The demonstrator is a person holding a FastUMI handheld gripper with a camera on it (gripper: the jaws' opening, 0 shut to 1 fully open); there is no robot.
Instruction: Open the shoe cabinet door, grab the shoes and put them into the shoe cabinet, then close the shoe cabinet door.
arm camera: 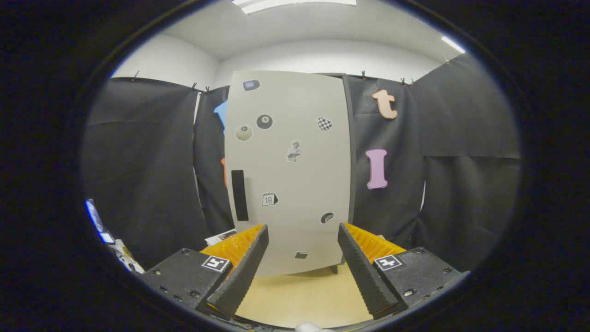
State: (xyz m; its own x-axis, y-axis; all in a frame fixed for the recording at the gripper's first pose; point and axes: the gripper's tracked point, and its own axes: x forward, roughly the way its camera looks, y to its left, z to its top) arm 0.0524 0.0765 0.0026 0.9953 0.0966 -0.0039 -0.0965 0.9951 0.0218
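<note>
The tall pale-grey sticker-dotted shoe cabinet door (pixel 288 170) stands shut, beyond the gripper (pixel 302 240), whose fingers are spread apart, grasping nothing. No shoes in sight; this fits shoes stowed inside or awaiting collection elsewhere.

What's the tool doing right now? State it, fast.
Tool: open, holding nothing; its fingers point at the closed shoe cabinet door, which stands beyond them, its dark handle untouched.

A test booth: black cloth walls (pixel 143 166), office ceiling lights (pixel 295 4).
</note>
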